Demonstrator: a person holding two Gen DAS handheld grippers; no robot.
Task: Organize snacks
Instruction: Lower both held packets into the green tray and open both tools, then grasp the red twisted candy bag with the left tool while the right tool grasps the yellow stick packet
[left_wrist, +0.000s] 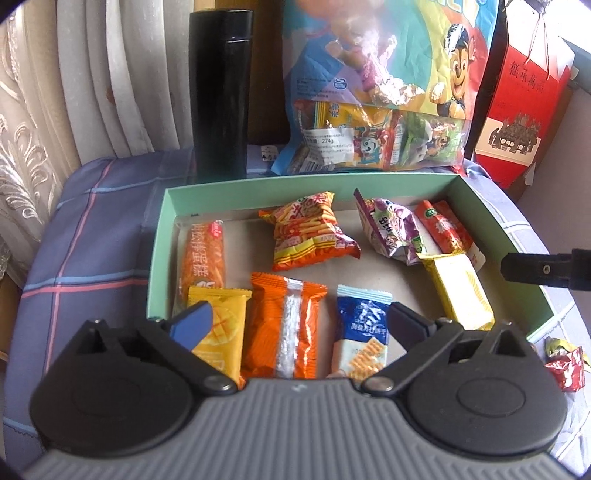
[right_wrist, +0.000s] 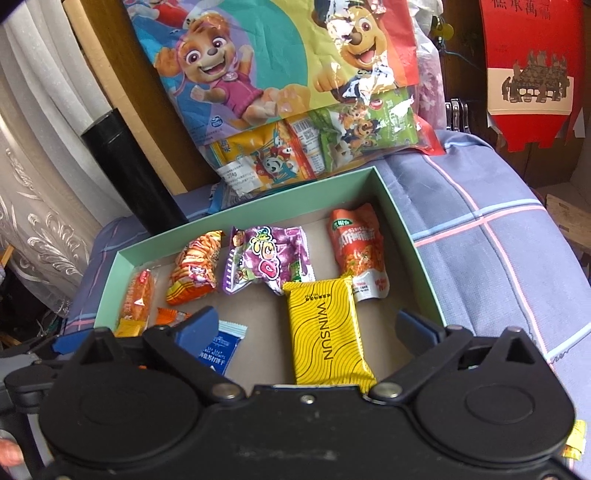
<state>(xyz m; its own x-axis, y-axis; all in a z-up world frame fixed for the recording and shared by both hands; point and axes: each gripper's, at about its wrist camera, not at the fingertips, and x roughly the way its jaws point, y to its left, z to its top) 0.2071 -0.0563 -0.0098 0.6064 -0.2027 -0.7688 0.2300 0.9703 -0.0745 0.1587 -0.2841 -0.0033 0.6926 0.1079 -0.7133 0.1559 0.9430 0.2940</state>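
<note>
A shallow mint-green box (left_wrist: 162, 240) (right_wrist: 402, 218) holds several snack packs. In the left wrist view an orange wafer pack (left_wrist: 284, 325), a blue cracker pack (left_wrist: 364, 332) and a yellow mango pack (left_wrist: 221, 325) lie at its near edge. My left gripper (left_wrist: 295, 321) is open and empty above them. In the right wrist view a yellow WINSUN pack (right_wrist: 325, 332) lies in the box between the fingers of my right gripper (right_wrist: 306, 325), which is open and not gripping it. A purple pack (right_wrist: 269, 258) and a red pack (right_wrist: 358, 251) lie further back.
A large cartoon snack bag (left_wrist: 380, 92) (right_wrist: 288, 92) leans behind the box. A black flask (left_wrist: 219, 92) stands at back left, a red gift box (left_wrist: 517, 110) at back right. A red-wrapped candy (left_wrist: 565, 362) lies on the blue checked cloth (left_wrist: 85, 240) outside the box. Curtains hang at left.
</note>
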